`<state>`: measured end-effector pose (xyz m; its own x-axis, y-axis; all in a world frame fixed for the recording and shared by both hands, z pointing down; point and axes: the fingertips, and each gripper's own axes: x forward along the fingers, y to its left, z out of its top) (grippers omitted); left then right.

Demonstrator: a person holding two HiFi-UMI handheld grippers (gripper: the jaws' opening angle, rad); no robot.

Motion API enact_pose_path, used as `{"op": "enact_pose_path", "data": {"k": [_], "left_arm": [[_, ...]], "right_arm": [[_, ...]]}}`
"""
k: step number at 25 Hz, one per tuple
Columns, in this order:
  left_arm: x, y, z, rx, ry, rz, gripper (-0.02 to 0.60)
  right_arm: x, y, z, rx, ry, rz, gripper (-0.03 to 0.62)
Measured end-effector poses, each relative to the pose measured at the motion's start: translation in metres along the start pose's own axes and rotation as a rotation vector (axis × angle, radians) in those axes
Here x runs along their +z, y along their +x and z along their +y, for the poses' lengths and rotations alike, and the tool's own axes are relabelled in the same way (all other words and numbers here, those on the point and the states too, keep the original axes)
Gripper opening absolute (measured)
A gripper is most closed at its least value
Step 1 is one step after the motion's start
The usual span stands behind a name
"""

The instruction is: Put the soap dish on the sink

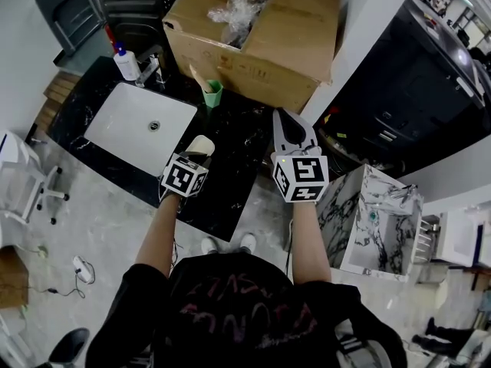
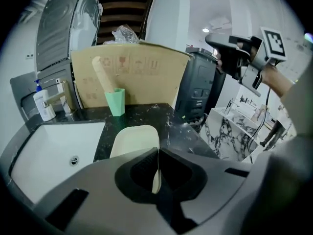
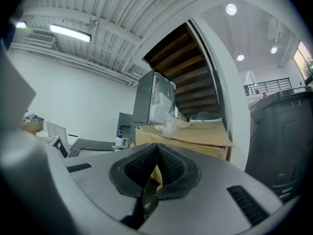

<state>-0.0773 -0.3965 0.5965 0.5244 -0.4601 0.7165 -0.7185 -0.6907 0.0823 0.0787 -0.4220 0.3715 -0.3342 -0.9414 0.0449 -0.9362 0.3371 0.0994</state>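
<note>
A cream soap dish [image 1: 202,145] hangs over the black marble counter [image 1: 238,140], just right of the white sink basin [image 1: 115,133]. My left gripper [image 1: 196,156] is shut on its near rim. In the left gripper view the soap dish [image 2: 134,141] sticks out ahead of the left gripper [image 2: 157,156], above the counter beside the sink [image 2: 44,151]. My right gripper [image 1: 290,126] is held up over the counter's right end, shut with nothing in it. In its own view the right gripper [image 3: 157,150] points up toward the ceiling, jaws pressed together.
A large cardboard box [image 1: 261,33] fills the counter's back. In front of it stands a green cup [image 1: 212,93]. A faucet [image 1: 151,66] and a soap bottle [image 1: 126,64] are behind the basin. A marble cabinet [image 1: 376,221] stands to the right, a white chair [image 1: 19,179] to the left.
</note>
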Motion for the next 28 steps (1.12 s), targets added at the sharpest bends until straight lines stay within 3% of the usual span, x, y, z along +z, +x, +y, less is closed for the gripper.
{"op": "enact_pose_path", "data": {"k": [4, 13, 20, 28], "left_arm": [[-0.021, 0.011, -0.009, -0.013, 0.045, 0.089, 0.023], [-0.035, 0.026, -0.014, -0.026, 0.123, 0.163, 0.025], [-0.036, 0.032, -0.013, -0.013, 0.163, 0.156, 0.028], [-0.027, 0.016, -0.012, -0.007, 0.087, 0.086, 0.091]], "right_arm": [[-0.004, 0.002, -0.002, -0.002, 0.005, 0.005, 0.012], [-0.012, 0.005, -0.004, -0.007, 0.012, 0.024, 0.012], [-0.018, 0.005, -0.006, -0.012, 0.02, 0.036, 0.012], [-0.02, 0.004, -0.003, -0.005, 0.017, 0.04, 0.012]]}}
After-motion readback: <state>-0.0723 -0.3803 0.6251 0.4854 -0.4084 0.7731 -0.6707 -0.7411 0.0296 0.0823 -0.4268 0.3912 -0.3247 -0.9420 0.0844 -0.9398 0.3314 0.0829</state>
